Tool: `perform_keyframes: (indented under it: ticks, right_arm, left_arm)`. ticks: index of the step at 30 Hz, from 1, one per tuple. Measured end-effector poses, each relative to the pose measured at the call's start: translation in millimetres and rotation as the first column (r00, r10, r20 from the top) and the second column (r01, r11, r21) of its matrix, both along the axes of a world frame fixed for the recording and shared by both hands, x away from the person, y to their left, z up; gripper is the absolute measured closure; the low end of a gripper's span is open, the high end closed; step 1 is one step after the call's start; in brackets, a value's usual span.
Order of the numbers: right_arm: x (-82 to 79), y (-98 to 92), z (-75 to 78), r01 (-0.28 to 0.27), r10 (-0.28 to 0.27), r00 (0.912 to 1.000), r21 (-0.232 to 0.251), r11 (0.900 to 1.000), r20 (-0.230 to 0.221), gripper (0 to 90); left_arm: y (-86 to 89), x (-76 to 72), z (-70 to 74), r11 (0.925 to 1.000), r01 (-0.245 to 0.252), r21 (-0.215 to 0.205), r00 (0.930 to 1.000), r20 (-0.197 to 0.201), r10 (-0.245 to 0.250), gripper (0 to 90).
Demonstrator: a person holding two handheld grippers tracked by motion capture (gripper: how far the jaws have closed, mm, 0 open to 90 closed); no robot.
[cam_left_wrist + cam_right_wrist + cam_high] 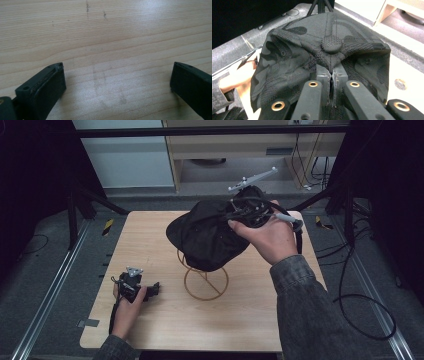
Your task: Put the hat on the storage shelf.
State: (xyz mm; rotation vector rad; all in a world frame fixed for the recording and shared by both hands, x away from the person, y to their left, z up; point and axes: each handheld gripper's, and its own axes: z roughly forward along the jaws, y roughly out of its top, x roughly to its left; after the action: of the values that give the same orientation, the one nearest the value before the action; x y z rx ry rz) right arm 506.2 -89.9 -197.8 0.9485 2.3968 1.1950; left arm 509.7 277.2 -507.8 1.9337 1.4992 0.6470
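A black camouflage cap (207, 237) hangs above a gold wire stand (205, 281) in the middle of the wooden table (250, 315). My right gripper (239, 215) is shut on the cap's crown. In the right gripper view the two jaws pinch a fold of the cap (294, 62) just below its top button (331, 45). My left gripper (155, 289) rests on the table at the front left, pointing right. In the left gripper view its jaws stand wide apart over bare wood, nothing between the fingertips (50, 82).
Metal floor rails (50, 290) run along both sides of the table. Black frame struts (95, 200) stand at the back left and right. A wooden cabinet (240, 150) sits behind the table. Cables (360, 305) trail on the floor at the right.
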Motion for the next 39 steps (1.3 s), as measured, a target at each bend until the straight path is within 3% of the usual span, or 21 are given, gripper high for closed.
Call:
perform_keyframes:
  ticks: [21, 32, 39]
  right_arm:
    - [3.7, 16.8, -23.9, -0.043, 0.04, 0.9978, -0.056, 0.998, -0.053, 86.6]
    - [4.1, 16.8, -28.2, -0.042, 0.037, 0.9969, -0.072, 0.997, -0.069, 86.7]
    - [4.8, 16.1, -38.8, -0.043, 0.036, 0.9958, -0.086, 0.995, -0.084, 86.5]
  left_arm:
    - [0.1, 0.0, 0.0, 1.0, 0.001, 0.001, 1.0, -0.001, -0.001, 0.0]
    - [0.2, 0.0, 0.1, 1.0, 0.004, 0.002, 1.0, -0.003, -0.004, 0.0]
    - [0.3, 0.0, 0.2, 1.0, 0.004, 0.003, 1.0, -0.003, -0.004, 0.0]
